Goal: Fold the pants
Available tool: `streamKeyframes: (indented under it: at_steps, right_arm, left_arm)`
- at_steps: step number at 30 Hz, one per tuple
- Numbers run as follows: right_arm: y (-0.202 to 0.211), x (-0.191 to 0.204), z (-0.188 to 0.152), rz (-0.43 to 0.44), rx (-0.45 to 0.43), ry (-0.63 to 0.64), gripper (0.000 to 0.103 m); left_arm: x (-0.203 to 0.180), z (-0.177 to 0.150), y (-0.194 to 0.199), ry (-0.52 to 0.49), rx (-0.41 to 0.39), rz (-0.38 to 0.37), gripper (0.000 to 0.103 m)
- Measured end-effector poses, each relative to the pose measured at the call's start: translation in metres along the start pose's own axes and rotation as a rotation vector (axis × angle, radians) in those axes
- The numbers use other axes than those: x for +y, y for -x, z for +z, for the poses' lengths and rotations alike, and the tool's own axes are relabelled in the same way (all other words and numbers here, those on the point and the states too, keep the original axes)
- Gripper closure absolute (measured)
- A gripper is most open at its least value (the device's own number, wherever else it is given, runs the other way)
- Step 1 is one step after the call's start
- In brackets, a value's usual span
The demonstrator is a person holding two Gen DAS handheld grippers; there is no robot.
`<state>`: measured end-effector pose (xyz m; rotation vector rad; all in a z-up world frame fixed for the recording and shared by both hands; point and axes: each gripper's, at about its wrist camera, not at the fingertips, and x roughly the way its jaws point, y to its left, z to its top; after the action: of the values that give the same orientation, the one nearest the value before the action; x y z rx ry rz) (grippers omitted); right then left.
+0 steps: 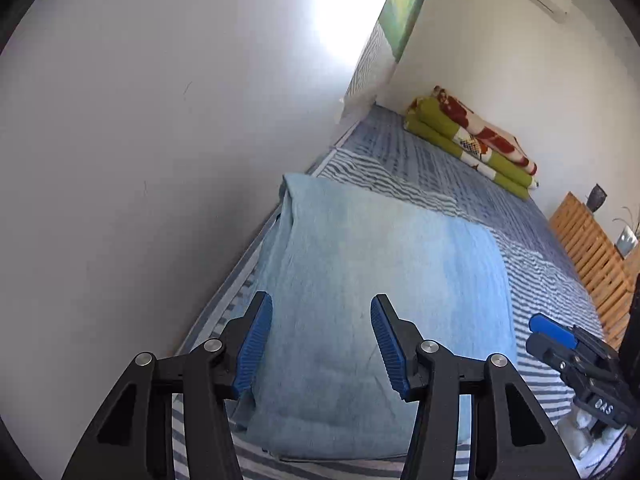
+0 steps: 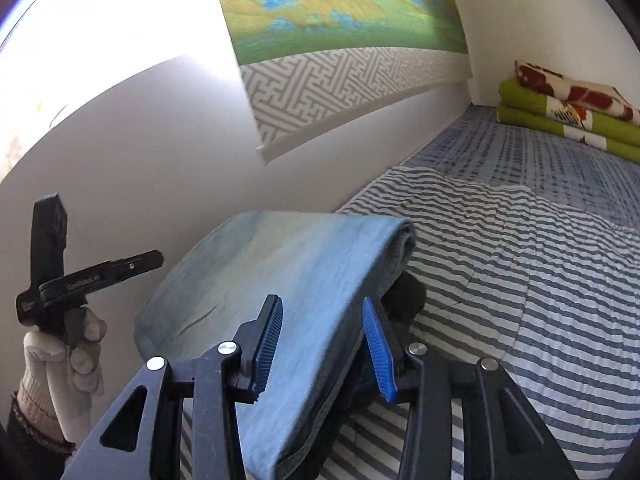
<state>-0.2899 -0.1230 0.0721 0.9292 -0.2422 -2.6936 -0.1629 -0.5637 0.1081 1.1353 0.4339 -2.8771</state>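
Striped bedcover (image 2: 520, 280), grey and white, spread over the bed. Blue checked sheet (image 2: 532, 160) beyond it, toward the far wall. Folded bedding (image 1: 472, 140), green with a red and white floral layer, stacked in the far corner. Wall hanging (image 2: 340, 20), green and yellow landscape with a grey fret-pattern border. Wooden slatted unit (image 1: 592, 252) beside the bed. Dark vase (image 1: 597, 197) on top of it.

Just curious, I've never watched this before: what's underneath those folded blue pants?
The folded blue pants lie on a grey-and-white striped quilt spread over the bed. A dark shape shows under their right edge; what it is stays hidden.
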Motion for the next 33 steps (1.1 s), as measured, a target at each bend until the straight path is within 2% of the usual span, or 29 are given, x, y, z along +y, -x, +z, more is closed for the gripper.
streamKeyframes:
  at_steps: [2,4,5,6,8,11,16,17,19,24,26,29,31,33]
  right_arm:
    - [0.0,0.02,-0.02,-0.002,0.027,0.035,0.065]
    - [-0.006,0.03,-0.038,-0.008,0.076,0.041,0.065]
    - [-0.01,0.032,-0.048,-0.006,0.118,0.039,0.065]
    - [-0.015,0.033,-0.056,-0.007,0.158,0.041,0.065]
    - [-0.011,0.031,-0.073,-0.064,0.184,0.048,0.065]
    - [0.015,0.02,-0.094,-0.06,0.215,0.02,0.065]
    - [0.089,0.014,-0.133,-0.101,0.187,0.03,0.065]
    - [0.105,0.014,-0.139,-0.113,0.183,0.034,0.065]
    - [0.135,0.016,-0.153,-0.144,0.178,0.044,0.065]
    - [0.209,0.024,-0.183,-0.169,0.141,0.052,0.065]
    - [0.234,0.027,-0.193,-0.178,0.127,0.049,0.06]
    - [0.271,0.031,-0.21,-0.201,0.092,0.054,0.055]
    - [0.294,0.033,-0.22,-0.213,0.067,0.055,0.049]
    - [0.315,0.035,-0.228,-0.22,0.043,0.049,0.042]
  left_arm:
    - [-0.003,-0.014,-0.002,0.024,0.029,0.022,0.048]
    - [0.003,-0.035,-0.008,0.025,0.069,0.116,0.046]
    - [0.014,-0.044,-0.012,0.05,0.076,0.128,0.043]
    - [0.021,-0.051,-0.007,0.087,0.081,0.125,0.042]
    - [0.033,-0.068,0.005,0.14,0.085,0.147,0.041]
    - [0.024,-0.1,0.033,0.111,0.089,0.193,0.041]
    - [-0.035,-0.165,0.091,0.016,0.07,0.232,0.04]
    - [-0.05,-0.179,0.102,0.0,0.064,0.226,0.038]
    - [-0.077,-0.206,0.133,-0.033,0.039,0.23,0.027]
    - [-0.157,-0.232,0.174,-0.068,0.014,0.198,0.027]
    - [-0.165,-0.243,0.211,-0.084,-0.004,0.193,0.027]
    - [-0.198,-0.26,0.257,-0.095,-0.049,0.167,0.025]
    - [-0.221,-0.271,0.282,-0.115,-0.083,0.147,0.016]
    - [-0.243,-0.283,0.313,-0.138,-0.126,0.152,0.012]
